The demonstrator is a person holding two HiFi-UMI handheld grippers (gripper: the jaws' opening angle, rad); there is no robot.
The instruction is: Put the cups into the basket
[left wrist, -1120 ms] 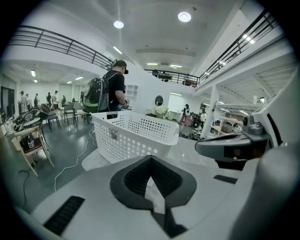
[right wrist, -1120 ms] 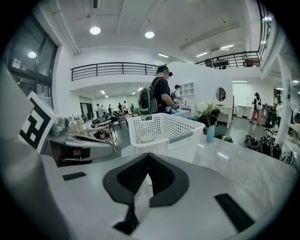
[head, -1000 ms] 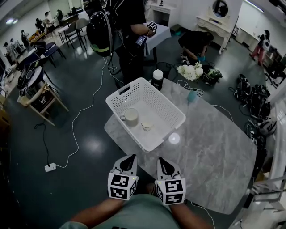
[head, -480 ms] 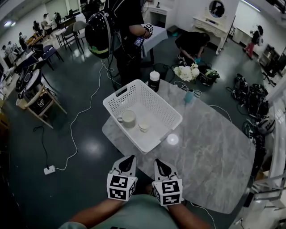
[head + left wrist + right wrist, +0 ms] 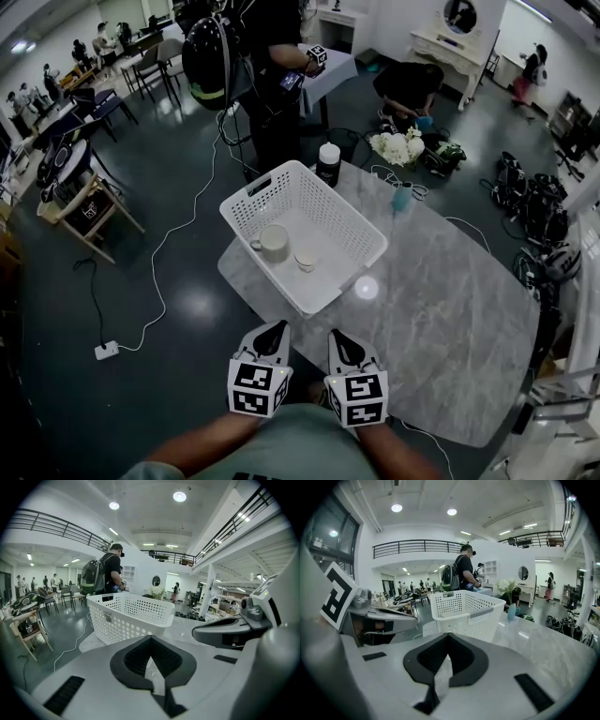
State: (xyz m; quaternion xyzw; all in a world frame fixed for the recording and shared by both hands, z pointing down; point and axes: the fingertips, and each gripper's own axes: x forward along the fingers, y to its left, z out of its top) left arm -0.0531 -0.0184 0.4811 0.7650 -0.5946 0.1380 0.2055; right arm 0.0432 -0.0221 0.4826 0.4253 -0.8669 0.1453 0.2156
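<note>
My left gripper (image 5: 271, 330) and right gripper (image 5: 339, 337) both have the jaws pressed together, with nothing between. They are at the tabletop's (image 5: 450, 309) near edge. At 12 o'clock the basket (image 5: 352, 217) holds a big cup (image 5: 274, 243) and a small cup (image 5: 306, 261).

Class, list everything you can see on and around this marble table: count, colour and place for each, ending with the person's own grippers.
table: one, grey marble, centre
basket: one, white, on the table's far left part
handled cup: one, cream, in the basket
small cup: one, cream, in the basket beside it
black bottle: one, white cap, behind the basket
teal bottle: one, far table edge
flowers: one bunch, white, floor beyond
left gripper: white, shut, empty
right gripper: white, shut, empty
</note>
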